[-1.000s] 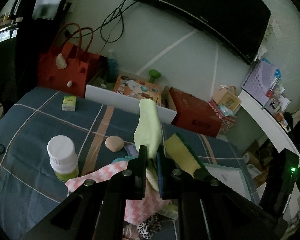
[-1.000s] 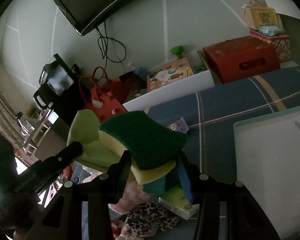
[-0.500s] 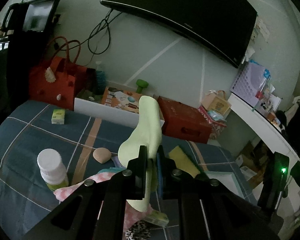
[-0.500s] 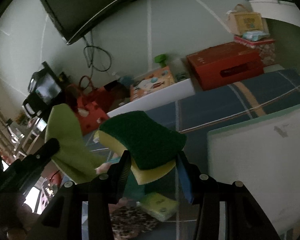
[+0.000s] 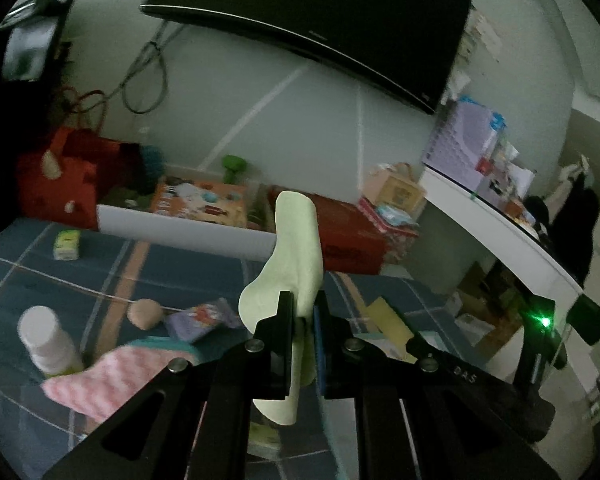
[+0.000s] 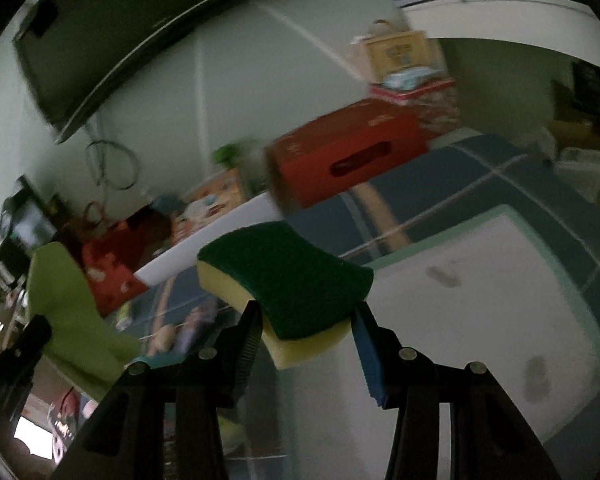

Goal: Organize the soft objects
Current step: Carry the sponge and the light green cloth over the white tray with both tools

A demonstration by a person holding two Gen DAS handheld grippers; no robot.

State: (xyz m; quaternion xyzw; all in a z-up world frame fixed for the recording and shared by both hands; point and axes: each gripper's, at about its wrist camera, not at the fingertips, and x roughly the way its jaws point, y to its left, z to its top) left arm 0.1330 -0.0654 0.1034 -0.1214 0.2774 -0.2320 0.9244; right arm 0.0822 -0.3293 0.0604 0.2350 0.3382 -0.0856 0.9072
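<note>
Right wrist view shows the right gripper squeezing a sponge — green side up, yellow below — in the middle of the frame, up in the air. At the right of the frame lies a white tray with a green edge on the blue checked bedspread. In the left wrist view the left gripper is pinched tight on a pale green cloth, which sticks up in the middle of the frame.

Both soft things look to be on their way to the tray, I think. Next, each must be carried over the tray, lowered, and let go.

Compared with a second ago, the tray fills more of the right side of the right view, and the pink cloth and white bottle sit further to the lower left in the left view — both hands have swung across.
</note>
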